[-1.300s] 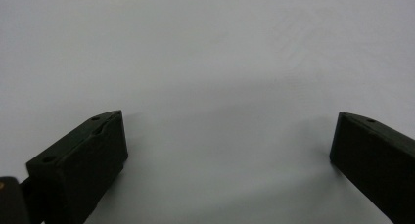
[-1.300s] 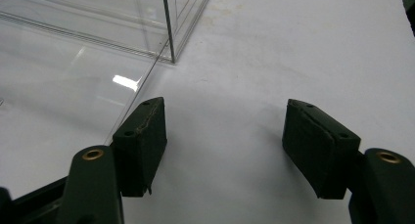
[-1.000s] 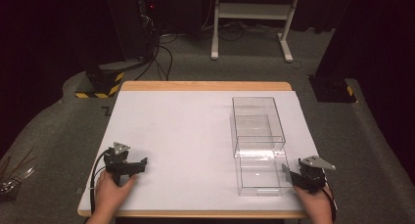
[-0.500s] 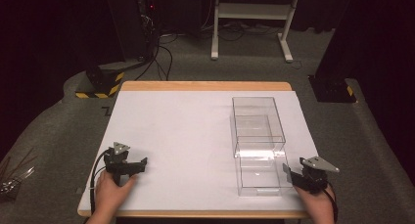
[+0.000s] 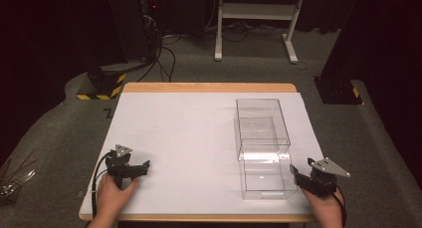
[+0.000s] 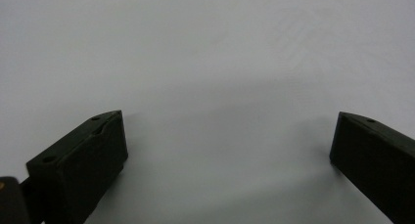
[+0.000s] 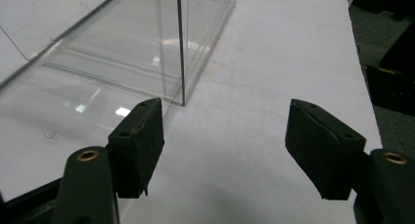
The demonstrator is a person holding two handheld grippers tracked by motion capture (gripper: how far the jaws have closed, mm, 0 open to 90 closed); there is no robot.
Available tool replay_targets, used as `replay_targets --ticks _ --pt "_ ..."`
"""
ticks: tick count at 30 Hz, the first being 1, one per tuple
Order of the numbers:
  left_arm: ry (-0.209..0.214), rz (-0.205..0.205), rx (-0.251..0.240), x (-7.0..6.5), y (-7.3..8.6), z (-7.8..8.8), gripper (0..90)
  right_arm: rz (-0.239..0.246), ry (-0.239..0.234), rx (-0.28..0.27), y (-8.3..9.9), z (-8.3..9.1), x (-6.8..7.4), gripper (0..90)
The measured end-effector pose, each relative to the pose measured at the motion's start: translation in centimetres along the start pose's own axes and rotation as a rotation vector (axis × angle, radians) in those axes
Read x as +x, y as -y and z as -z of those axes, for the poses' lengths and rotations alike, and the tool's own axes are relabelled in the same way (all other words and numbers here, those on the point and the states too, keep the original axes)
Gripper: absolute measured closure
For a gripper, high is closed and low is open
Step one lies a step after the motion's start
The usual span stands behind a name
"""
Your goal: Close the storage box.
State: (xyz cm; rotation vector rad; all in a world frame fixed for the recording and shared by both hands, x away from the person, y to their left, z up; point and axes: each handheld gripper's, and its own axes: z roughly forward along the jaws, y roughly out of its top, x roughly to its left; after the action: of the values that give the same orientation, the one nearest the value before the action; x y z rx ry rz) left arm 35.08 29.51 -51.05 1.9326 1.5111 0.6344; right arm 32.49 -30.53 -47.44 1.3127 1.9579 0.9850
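A clear plastic box (image 5: 262, 128) stands on the right half of the white table (image 5: 189, 133), with a second clear box (image 5: 266, 178) right in front of it. My right gripper (image 5: 298, 175) rests at the near right corner, open, beside the front box's right side. In the right gripper view the box (image 7: 122, 53) fills the upper left, and its near corner stands just beyond the left finger (image 7: 139, 141). My left gripper (image 5: 142, 167) rests near the front left edge, open, with bare table between its fingers (image 6: 88, 155).
A wooden strip (image 5: 209, 87) edges the table's far side. Beyond it are a white stand (image 5: 256, 14), cables (image 5: 164, 49) and a black-and-yellow base (image 5: 102, 86) on grey carpet. A dark block (image 5: 341, 88) sits at the far right.
My right gripper has shifted slightly right and nearer the front edge. The left gripper and both boxes stay where they were.
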Motion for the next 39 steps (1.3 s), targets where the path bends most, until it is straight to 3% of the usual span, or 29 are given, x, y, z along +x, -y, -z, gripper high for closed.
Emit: replay_targets --ticks 29,39 --pt "0.000 -0.001 0.000 0.0 0.0 0.0 0.7 -0.027 -0.005 -0.156 -1.5 3.7 0.2 30.6" --pt "0.000 -0.001 0.000 0.0 0.0 0.0 0.7 -0.033 -0.028 -0.175 -1.2 5.2 0.7 30.4"
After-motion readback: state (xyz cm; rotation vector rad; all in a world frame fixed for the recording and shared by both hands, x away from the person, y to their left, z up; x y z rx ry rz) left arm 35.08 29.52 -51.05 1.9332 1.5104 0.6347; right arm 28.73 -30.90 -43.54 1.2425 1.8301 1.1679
